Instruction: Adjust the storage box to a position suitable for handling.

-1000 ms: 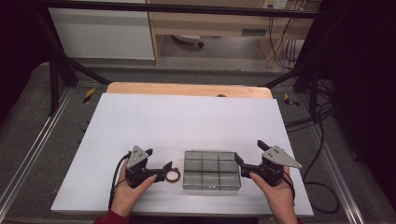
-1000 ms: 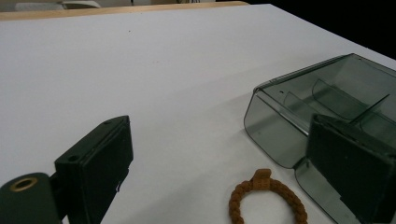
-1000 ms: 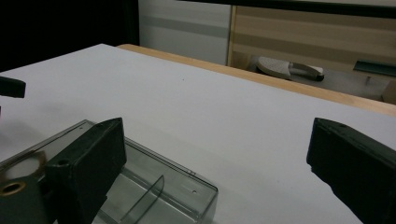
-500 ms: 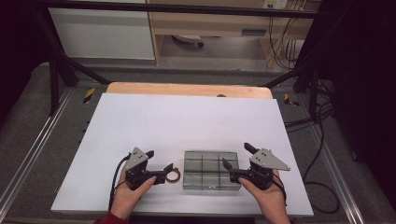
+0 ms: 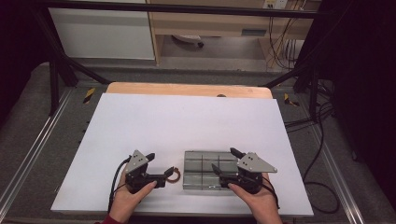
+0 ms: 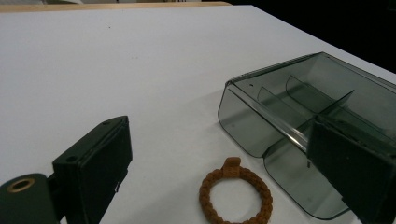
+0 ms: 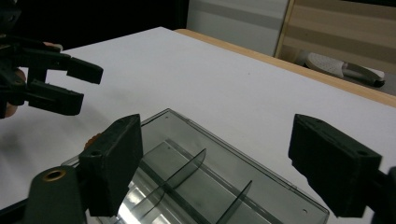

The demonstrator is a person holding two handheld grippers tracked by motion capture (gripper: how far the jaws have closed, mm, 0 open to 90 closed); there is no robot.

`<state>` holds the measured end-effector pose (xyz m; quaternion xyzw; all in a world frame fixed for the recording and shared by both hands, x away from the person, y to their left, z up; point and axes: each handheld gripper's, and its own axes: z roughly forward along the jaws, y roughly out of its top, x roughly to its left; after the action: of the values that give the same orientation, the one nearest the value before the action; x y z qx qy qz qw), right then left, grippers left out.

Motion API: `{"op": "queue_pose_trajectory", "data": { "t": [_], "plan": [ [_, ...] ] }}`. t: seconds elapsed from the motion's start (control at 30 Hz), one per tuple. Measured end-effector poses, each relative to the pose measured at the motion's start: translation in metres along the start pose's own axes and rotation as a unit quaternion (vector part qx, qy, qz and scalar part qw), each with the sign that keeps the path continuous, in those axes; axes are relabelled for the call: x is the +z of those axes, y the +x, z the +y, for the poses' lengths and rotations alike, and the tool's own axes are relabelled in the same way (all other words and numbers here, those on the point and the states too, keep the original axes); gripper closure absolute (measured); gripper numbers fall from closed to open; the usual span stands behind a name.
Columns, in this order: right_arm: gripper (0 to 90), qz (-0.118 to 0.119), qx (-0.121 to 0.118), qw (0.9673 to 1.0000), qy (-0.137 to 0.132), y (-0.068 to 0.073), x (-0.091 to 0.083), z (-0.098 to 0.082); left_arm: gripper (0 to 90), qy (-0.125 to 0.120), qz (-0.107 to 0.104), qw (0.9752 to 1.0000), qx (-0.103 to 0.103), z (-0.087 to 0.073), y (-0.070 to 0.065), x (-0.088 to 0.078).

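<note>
Right gripper (image 7: 215,177) jaws, just closing, stand apart at the bottom over the box (image 7: 205,177); left gripper (image 7: 56,88) sits upper left.

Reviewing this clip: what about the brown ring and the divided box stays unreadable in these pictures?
- Brown braided ring: near edge cut off by the bottom of the left gripper view; in the high view partly hidden by the left gripper.
- Smoky divided box: right end covered by the right gripper in the high view, so those compartments' contents are unseen.
</note>
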<state>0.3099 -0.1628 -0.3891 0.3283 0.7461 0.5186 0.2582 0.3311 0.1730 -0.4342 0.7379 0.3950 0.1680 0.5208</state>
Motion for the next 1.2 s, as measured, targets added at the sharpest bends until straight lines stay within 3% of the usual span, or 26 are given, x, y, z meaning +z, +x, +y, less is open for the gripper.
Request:
{"op": "queue_pose_trajectory", "data": {
  "t": [0.3, 0.67, 0.97, 1.2],
  "plan": [
    [37.2, 0.025, -0.020, 0.9994, 0.009, 0.016, 0.005, -0.003, 7.3, 0.003, -0.006, 1.0000, 0.003, -0.003, -0.004, -0.005],
    [60.9, 0.058, -0.030, 0.9978, 0.007, 0.031, 0.010, -0.006, 14.2, -0.007, -0.016, 0.9998, 0.004, -0.002, -0.007, -0.014],
    [84.3, 0.111, -0.045, 0.9927, 0.016, 0.040, 0.012, -0.015, 28.7, -0.006, -0.021, 0.9998, 0.003, -0.002, -0.010, -0.016],
    [90.0, 0.146, -0.040, 0.9878, 0.034, 0.048, 0.016, -0.024, 39.2, -0.004, -0.026, 0.9996, 0.011, -0.001, -0.015, -0.016]
  ]
}}
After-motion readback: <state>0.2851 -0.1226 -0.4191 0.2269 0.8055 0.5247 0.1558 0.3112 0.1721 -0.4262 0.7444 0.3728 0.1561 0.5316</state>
